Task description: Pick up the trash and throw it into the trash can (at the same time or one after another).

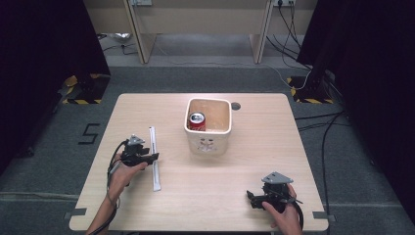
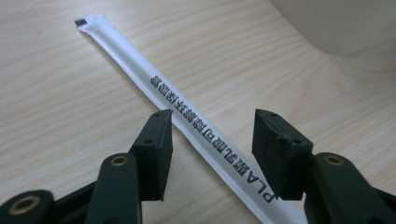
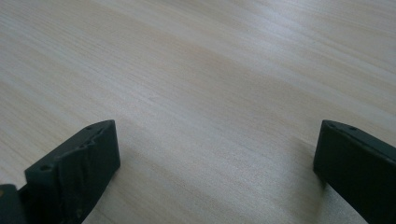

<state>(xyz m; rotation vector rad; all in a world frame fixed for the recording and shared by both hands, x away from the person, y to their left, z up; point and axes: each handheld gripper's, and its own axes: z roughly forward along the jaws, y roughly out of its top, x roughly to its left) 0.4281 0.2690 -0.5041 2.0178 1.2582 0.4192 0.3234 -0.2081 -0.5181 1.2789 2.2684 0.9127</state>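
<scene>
Left gripper view: white paper-wrapped straw [image 2: 187, 112], black print, flat on table [image 2: 56, 116].

Lighting's pretty even from overhead in the high view: the worktop [image 1: 205, 196] is bright, while both side edges of the picture drop into near-black curtain. Whole shot is soft and a bit low-res. The white tub [image 1: 209, 128] throws only a faint shadow on its near side. In the left gripper view the printed straw wrapper [image 2: 187, 116] is sharp mid-frame, but its far tip goes blurry. The right gripper view has a mild sheen on the wood up top, with soft shadows beside the jaws.
</scene>
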